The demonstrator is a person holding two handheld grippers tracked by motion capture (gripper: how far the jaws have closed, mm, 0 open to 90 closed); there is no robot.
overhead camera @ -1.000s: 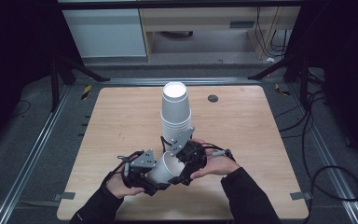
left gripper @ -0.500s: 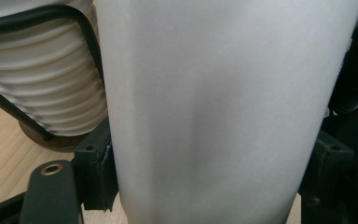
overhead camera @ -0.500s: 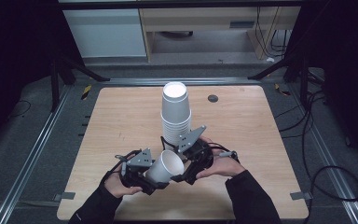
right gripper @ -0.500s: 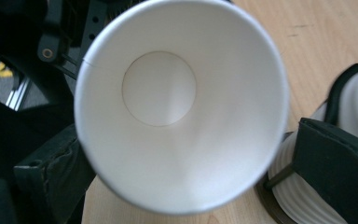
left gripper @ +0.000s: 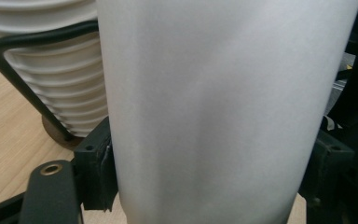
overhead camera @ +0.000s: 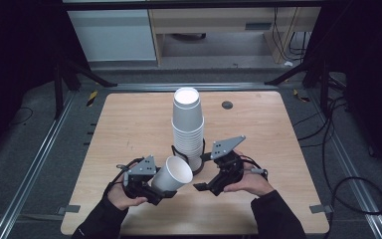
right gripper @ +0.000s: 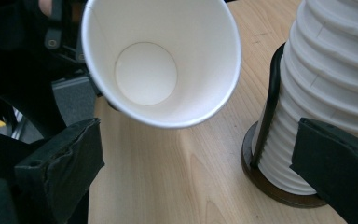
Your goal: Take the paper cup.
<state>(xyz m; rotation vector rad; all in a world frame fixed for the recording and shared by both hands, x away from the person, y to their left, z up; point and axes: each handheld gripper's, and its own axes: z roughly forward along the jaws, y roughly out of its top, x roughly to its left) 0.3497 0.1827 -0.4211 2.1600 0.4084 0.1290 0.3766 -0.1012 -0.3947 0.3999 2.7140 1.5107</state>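
Pinching a single paper cup [overhead camera: 172, 174] sideways, mouth rightward, left claw [overhead camera: 155, 191] keeps it clear of the cup stack [overhead camera: 188, 127] while right claw [overhead camera: 210, 188] hovers spread, empty.

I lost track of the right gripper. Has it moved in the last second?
Yes. The right gripper has pulled away to the right from the held cup, judged against the cup stack.

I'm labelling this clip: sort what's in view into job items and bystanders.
In the job:
- single white paper cup, clamped in the left tool
- tall stack of white paper cups in a black wire holder
- right tool, open

Lying about:
- small dark round disc on the wooden table
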